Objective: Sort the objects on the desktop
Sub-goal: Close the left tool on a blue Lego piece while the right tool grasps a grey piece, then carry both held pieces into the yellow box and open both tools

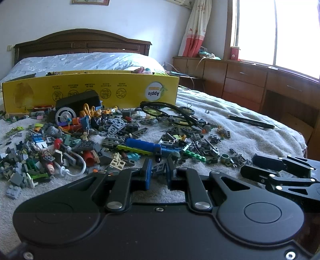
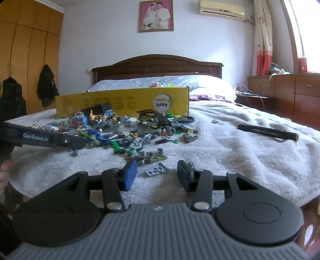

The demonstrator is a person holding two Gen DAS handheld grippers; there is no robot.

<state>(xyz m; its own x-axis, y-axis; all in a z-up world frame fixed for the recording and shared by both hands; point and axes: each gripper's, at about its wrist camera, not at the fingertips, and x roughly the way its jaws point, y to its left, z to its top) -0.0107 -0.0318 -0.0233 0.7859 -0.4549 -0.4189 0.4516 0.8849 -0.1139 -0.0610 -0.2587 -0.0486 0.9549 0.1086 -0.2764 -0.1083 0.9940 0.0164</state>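
A heap of small grey, blue and green plastic building bricks (image 1: pixel 120 136) sprawls mid-frame on the white terry bedspread (image 2: pixel 230 156). Behind stands a yellow cardboard box (image 1: pixel 90 90) printed "Apple" upside down. The left hand-held gripper (image 1: pixel 158 170) pinches a dark piece; the right hand-held gripper (image 2: pixel 158 175), lower centre, is spread and empty.

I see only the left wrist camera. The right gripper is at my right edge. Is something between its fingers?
Observer: Yes. A grey studded plate lies on the white towel between the open jaws of the right gripper. The pads do not touch it.
Operator: What stands at the far left of the room?
Observer: A tall wooden wardrobe, with dark jackets hanging against it.
Operator: My view cuts off the framed picture. What is it?
Observer: A portrait of two people. An air conditioner is mounted to its right.
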